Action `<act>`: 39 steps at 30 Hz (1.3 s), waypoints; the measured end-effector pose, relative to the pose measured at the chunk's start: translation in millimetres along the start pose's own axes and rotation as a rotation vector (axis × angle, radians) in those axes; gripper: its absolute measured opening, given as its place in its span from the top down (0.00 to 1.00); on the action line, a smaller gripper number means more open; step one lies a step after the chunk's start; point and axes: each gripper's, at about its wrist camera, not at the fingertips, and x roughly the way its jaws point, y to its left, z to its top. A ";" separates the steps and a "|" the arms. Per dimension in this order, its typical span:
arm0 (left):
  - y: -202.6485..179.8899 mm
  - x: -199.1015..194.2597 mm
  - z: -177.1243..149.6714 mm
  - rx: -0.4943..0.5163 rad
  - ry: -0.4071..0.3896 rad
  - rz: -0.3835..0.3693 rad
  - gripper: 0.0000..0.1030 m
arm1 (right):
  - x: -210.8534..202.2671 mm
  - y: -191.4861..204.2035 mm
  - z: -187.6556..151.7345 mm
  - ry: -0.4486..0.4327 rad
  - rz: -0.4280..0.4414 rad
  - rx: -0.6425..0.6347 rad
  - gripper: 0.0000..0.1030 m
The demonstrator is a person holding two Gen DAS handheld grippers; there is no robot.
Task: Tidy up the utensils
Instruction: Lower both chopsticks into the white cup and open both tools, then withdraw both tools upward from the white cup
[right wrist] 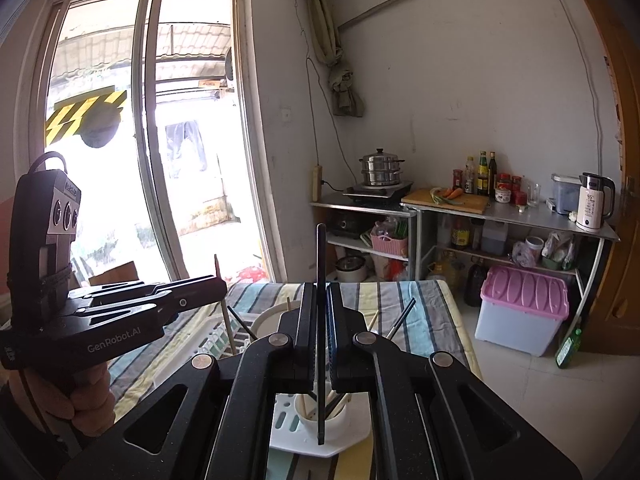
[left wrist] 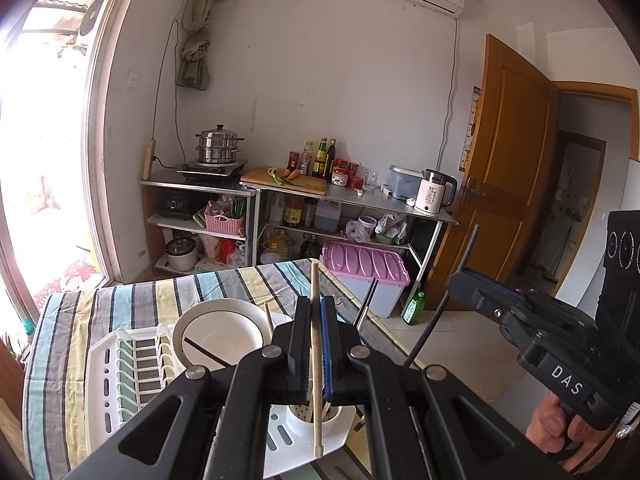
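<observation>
My left gripper [left wrist: 316,344] is shut on a wooden chopstick [left wrist: 315,292] held upright above a white utensil cup [left wrist: 314,420] that holds more chopsticks. My right gripper [right wrist: 321,332] is shut on a black chopstick [right wrist: 321,264], also upright over the same cup [right wrist: 322,416]. The cup sits on a white dish rack [left wrist: 132,364] with a white plate [left wrist: 220,336] standing in it. The right gripper also shows at the right of the left wrist view [left wrist: 464,280]. The left gripper shows at the left of the right wrist view [right wrist: 218,284].
The rack stands on a table with a striped cloth [left wrist: 140,292]. Beyond it are metal kitchen shelves [left wrist: 344,200] with pots, bottles and a kettle, a pink-lidded bin [left wrist: 366,276] on the floor, and a wooden door [left wrist: 508,176].
</observation>
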 end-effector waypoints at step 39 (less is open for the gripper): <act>27.3 100.1 -39.8 -0.018 0.092 0.046 0.96 | 73.3 -38.2 -34.8 0.127 -0.011 0.075 0.96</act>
